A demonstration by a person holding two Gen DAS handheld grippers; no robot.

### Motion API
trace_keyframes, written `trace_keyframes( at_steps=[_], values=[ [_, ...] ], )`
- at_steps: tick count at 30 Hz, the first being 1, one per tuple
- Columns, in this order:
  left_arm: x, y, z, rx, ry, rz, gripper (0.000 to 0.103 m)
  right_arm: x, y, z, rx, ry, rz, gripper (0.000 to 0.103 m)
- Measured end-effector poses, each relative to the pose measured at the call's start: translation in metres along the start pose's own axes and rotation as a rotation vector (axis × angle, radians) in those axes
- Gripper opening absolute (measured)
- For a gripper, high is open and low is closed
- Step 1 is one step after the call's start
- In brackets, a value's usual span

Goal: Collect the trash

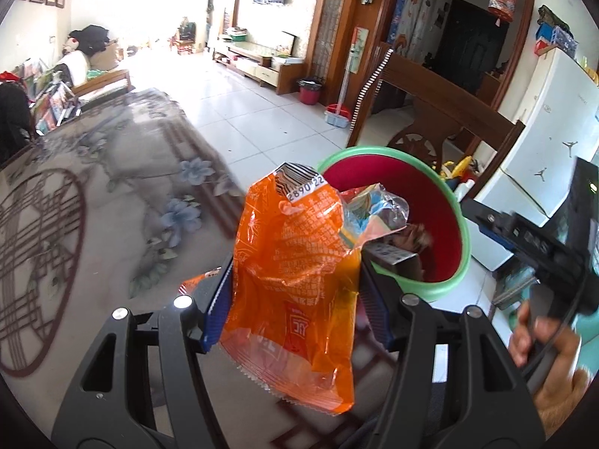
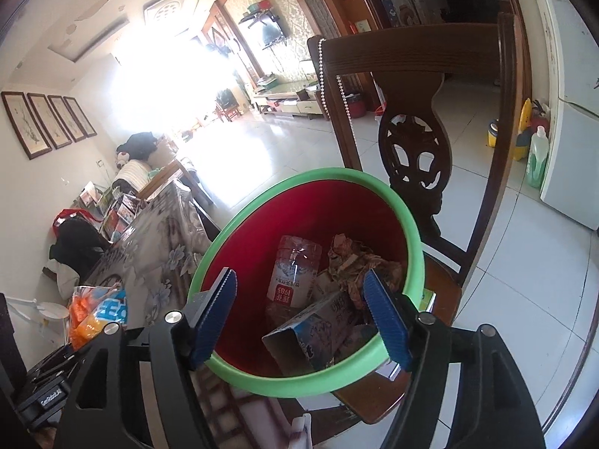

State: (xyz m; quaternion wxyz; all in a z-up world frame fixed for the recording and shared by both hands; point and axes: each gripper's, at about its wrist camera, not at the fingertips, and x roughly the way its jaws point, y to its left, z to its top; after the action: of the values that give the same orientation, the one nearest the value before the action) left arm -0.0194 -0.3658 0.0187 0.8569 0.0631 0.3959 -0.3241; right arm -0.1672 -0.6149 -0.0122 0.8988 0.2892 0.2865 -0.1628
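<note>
Gripping an orange wrapper [image 1: 292, 280] with a second clear wrapper bunched behind it, the left hand-held gripper [image 1: 295, 299] hung just short of the bin [image 1: 462, 224]. The right hand-held gripper [image 2: 299, 318] stood with jaws apart and empty over the bin mouth; inside lay a bottle [image 2: 294, 269], a carton [image 2: 314, 333] and crumpled paper [image 2: 359, 258]. Risk: light film could cling to the pads or drift past the green rim. Bin apparently rested on a wooden chair [image 2: 411, 112] beside the floral-clothed table [image 1: 93, 194]; tiled floor [image 1: 254, 112], bright living room beyond.
</note>
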Motion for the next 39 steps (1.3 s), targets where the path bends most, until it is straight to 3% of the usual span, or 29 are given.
trace_keyframes(
  at_steps=[10,13,15,19,23,28,36,39],
  values=[
    [0.043,-0.055,0.037,0.089,0.002,-0.116,0.059,-0.042,-0.002,0.005,-0.024,-0.135,-0.061,0.075],
    [0.055,-0.067,0.053,0.094,-0.01,-0.155,0.067,-0.049,-0.01,0.007,-0.01,-0.156,-0.086,0.075],
    [0.06,-0.068,0.061,0.074,0.001,-0.159,0.077,-0.052,-0.014,0.007,0.001,-0.16,-0.099,0.075],
    [0.045,-0.05,0.056,0.025,-0.025,-0.163,0.086,-0.059,-0.016,0.006,0.003,-0.165,-0.106,0.076],
    [0.004,-0.017,0.033,-0.007,-0.088,-0.077,0.093,-0.057,0.004,0.004,-0.021,-0.152,-0.038,0.086],
    [-0.053,0.03,0.005,-0.035,-0.167,0.048,0.098,-0.053,0.065,-0.01,-0.126,-0.117,0.083,0.095],
    [-0.145,0.113,-0.044,-0.19,-0.271,0.274,0.098,-0.05,0.194,-0.054,-0.361,-0.052,0.25,0.096],
    [-0.165,0.134,-0.058,-0.224,-0.347,0.337,0.098,-0.066,0.227,-0.067,-0.384,-0.136,0.275,0.096]
  ],
)
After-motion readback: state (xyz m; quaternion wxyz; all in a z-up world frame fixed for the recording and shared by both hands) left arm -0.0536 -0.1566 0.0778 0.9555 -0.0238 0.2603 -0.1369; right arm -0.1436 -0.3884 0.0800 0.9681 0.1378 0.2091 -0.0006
